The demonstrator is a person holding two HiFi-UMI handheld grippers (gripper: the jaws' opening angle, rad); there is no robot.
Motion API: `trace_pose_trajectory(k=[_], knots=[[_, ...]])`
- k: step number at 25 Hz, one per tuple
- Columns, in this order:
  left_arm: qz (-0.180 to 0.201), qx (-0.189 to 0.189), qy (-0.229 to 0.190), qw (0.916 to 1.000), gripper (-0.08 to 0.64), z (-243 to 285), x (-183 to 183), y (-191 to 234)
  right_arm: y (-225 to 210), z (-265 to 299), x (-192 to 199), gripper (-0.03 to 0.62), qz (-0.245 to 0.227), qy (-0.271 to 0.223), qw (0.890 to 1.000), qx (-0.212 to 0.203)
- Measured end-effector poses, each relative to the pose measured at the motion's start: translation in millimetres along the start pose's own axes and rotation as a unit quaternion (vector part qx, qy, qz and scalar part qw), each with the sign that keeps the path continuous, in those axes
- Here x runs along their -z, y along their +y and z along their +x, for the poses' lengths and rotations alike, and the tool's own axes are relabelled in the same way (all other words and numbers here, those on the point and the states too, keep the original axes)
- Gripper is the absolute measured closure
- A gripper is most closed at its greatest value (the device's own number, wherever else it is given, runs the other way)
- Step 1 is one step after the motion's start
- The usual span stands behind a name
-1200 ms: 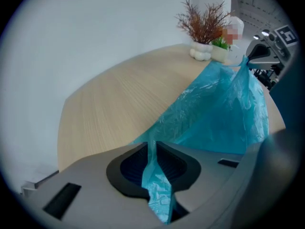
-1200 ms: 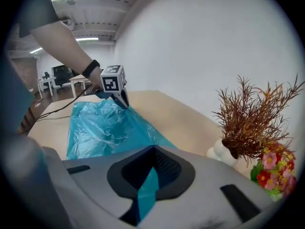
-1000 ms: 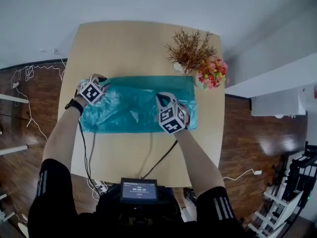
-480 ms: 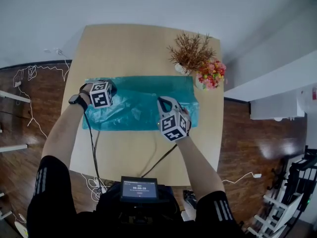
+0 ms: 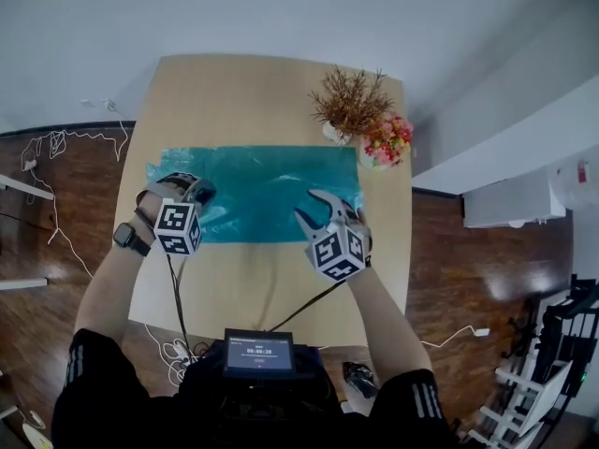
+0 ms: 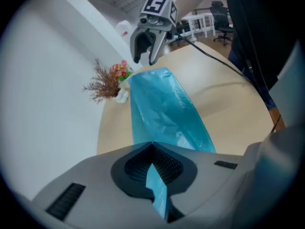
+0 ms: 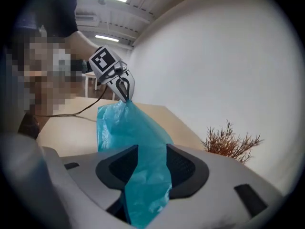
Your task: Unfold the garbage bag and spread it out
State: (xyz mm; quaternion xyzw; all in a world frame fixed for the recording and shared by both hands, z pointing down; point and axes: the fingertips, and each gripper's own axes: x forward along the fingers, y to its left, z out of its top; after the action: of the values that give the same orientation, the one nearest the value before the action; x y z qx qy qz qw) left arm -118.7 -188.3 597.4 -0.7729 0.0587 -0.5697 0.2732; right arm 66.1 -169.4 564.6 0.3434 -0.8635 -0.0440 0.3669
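The left tool (image 5: 190, 192) is clamped tight on the left end of the teal garbage bag (image 5: 267, 190), with a thin fold pinched between its jaws. The right tool (image 5: 325, 210) is opening, its jaws apart with the bag's other end passing between them. The bag stretches from one tool to the other across the middle of the worktop (image 5: 253, 92), near a dried plant (image 5: 351, 101) and some small flowers (image 5: 386, 140).
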Motion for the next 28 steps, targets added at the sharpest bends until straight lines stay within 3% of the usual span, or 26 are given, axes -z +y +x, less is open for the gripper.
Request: trace_pose_trajectory(k=[5, 10, 19, 23, 24, 28], knots=[[0.053, -0.021, -0.007, 0.9984, 0.56, -36.0, -26.9, -34.6, 2.9, -21.6, -16.5, 0.383, -0.1, 0.027, 0.995, -0.004], [0.056, -0.015, -0.028, 0.9979, 0.56, -51.4, -56.0, -80.5, 11.5, -21.1, -14.4, 0.332, -0.204, 0.091, 0.974, -0.04], [0.039, -0.012, -0.018, 0.999, 0.56, -64.9, -45.1, -122.7, 42.3, 0.7, 35.8, 0.328, -0.237, 0.182, 0.943, -0.145], [0.023, -0.01, -0.022, 0.9994, 0.56, -66.8, -38.9, -136.2, 51.8, -6.2, 38.4, 0.546, -0.233, 0.18, 0.948, -0.122], [0.019, -0.01, -0.024, 0.9995, 0.56, -67.4, -37.3, -138.5, 54.0, -9.4, 36.1, 0.572, -0.233, 0.178, 0.95, -0.113], [0.005, -0.021, -0.035, 0.9992, 0.56, -75.2, -34.5, -141.6, 60.7, -26.2, 19.9, 0.574, -0.226, 0.162, 0.958, -0.072]])
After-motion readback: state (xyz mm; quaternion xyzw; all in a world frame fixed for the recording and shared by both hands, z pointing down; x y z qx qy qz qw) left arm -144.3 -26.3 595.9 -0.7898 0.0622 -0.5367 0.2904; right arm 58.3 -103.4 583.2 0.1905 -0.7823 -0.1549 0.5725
